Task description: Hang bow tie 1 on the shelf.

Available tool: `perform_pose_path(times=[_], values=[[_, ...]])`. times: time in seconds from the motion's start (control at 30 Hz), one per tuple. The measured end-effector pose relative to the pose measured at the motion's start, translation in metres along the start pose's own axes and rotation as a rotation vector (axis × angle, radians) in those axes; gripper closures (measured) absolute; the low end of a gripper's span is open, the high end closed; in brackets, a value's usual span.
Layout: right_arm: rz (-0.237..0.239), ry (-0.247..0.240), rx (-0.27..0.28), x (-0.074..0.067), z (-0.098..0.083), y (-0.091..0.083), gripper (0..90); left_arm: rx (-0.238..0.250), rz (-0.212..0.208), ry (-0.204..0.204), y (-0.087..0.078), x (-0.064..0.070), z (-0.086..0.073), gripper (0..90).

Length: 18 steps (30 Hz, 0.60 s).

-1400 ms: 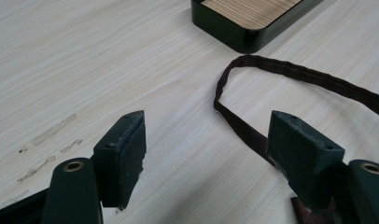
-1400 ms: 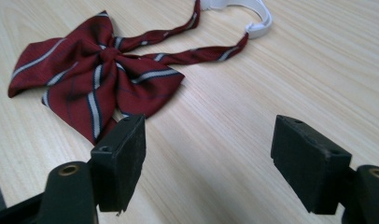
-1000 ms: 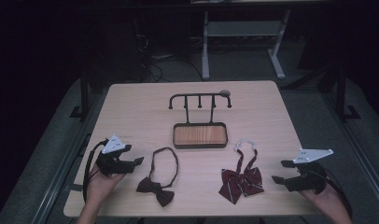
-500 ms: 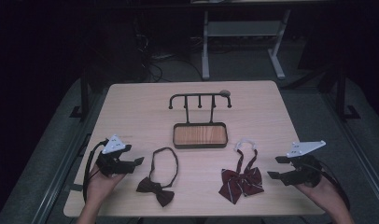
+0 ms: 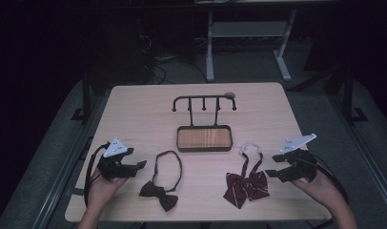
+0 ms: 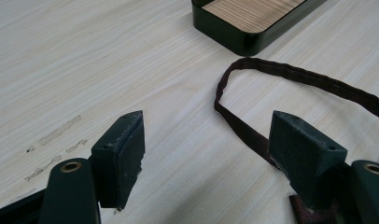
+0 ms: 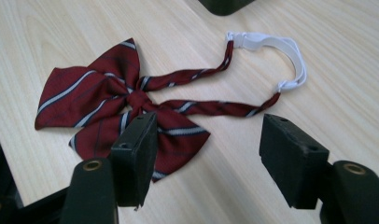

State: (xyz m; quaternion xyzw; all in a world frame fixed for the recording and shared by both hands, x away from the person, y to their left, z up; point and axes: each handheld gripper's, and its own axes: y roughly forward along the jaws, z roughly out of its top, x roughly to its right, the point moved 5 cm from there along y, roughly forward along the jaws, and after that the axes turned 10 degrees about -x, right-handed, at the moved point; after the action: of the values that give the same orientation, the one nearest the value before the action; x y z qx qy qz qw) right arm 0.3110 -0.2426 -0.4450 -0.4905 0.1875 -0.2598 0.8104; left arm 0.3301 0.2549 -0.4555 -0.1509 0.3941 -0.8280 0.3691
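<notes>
Rightward, my right gripper (image 5: 273,165) has crept toward the striped maroon fabric bow tie (image 5: 247,185) lying on the counter (image 5: 144,109), fingers wide but just narrowing on nothing, while the left gripper (image 5: 138,167) waits wide beside the dark brown bow tie (image 5: 158,193).

Colour rundown: the counter (image 5: 144,109) is pale wood with a fine straight grain, plus a few faint greyish smudges in the left gripper view. The striped bow tie (image 7: 122,109) is deep maroon with thin white-grey diagonal stripes, and its neck strap (image 7: 271,44) turns plain white at the clasp end. The other bow tie (image 5: 158,194) is solid dark brown-maroon, no pattern at all. The tray (image 5: 204,149) has a glossy black rim around a warm orange-brown striped wood floor. The rack (image 5: 203,101) is all black.
</notes>
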Motion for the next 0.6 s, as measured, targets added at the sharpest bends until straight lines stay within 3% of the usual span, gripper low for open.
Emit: perform_pose_path(times=[0.37, 0.6], values=[[0.016, -0.02, -0.047, 0.003, 0.024, 0.011, 41.8, 0.009, 0.002, -0.002, -0.002, 0.0, 0.001, 27.4], [0.019, 0.008, -0.083, 0.013, 0.031, 0.019, 46.0, 0.009, 0.003, 0.002, -0.002, 0.0, 0.001, 27.4]])
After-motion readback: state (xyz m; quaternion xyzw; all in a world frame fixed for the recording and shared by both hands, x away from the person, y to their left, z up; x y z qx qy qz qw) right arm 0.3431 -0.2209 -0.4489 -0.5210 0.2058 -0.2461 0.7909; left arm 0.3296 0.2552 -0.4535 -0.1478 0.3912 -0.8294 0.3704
